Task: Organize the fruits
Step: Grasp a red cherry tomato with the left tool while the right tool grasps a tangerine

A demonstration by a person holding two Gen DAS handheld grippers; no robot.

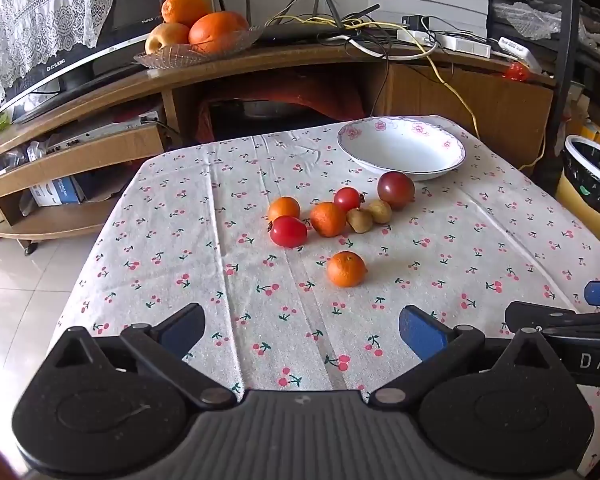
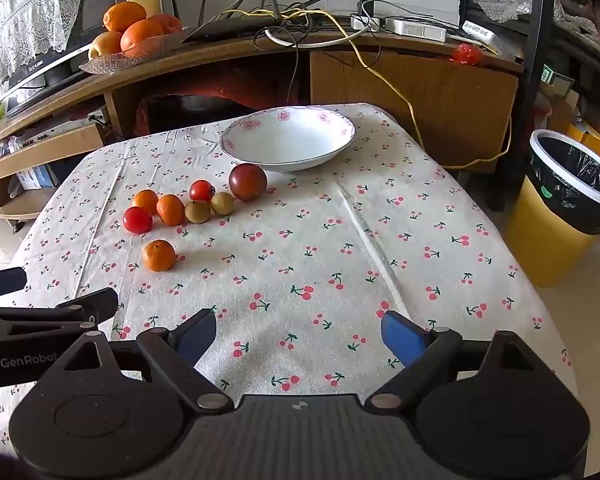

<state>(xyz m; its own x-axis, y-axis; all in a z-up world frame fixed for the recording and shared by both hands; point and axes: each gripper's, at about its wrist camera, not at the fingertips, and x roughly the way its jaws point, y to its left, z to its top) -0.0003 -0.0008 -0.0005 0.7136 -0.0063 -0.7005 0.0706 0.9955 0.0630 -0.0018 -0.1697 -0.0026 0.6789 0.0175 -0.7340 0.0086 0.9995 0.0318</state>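
Start of task — my left gripper (image 1: 302, 330) and right gripper (image 2: 298, 334) spread, empty; bowl (image 2: 288, 158) bare, fruits (image 1: 332, 218) unsorted.

A matt, slightly nubbly white cloth printed with red cherries (image 1: 260, 280) covers the desk, creased along its folds. The round white bowl with pink flowers (image 1: 402, 152) looks like glazed ceramic, smooth and glossy. The small red tomato (image 1: 288, 232) has a shiny, taut skin; the lone orange mandarin (image 1: 346, 269) is dull and pitted, and the brown kiwi (image 1: 359, 220) seems fuzzy, though it is small here. The left tongs (image 1: 303, 330) are matt black plastic with smooth blue pads (image 1: 422, 332) and metal pivot pins. The curved brown shelf (image 2: 220, 54) behind is polished wood.
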